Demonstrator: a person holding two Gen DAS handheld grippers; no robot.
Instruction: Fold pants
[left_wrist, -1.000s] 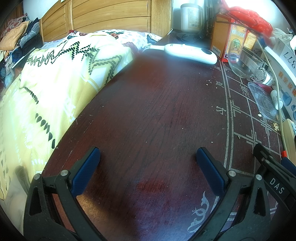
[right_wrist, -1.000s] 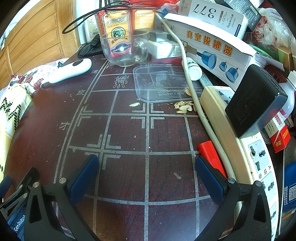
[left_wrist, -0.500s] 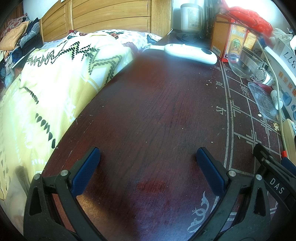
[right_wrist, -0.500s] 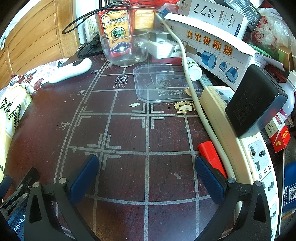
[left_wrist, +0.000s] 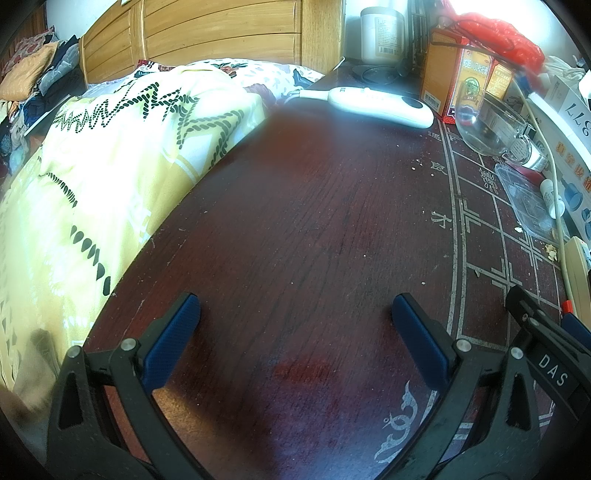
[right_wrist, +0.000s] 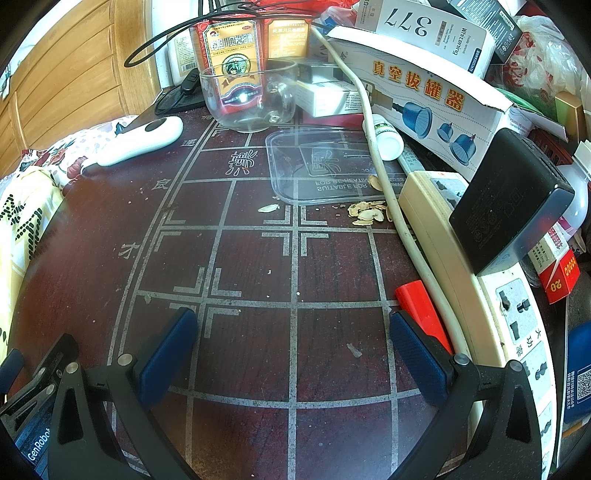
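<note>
No pants visible in either view. Left gripper (left_wrist: 295, 325) and right gripper (right_wrist: 293, 336) both spread wide, empty, over the dark desk (left_wrist: 314, 221). Only cloth: yellow bedding (left_wrist: 110, 166) at left of frame, left gripper nearer. Pants' direction and axis unknown.

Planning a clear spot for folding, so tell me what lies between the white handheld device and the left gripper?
Only bare dark tabletop lies between the white handheld device and the left gripper, in the left wrist view.
</note>
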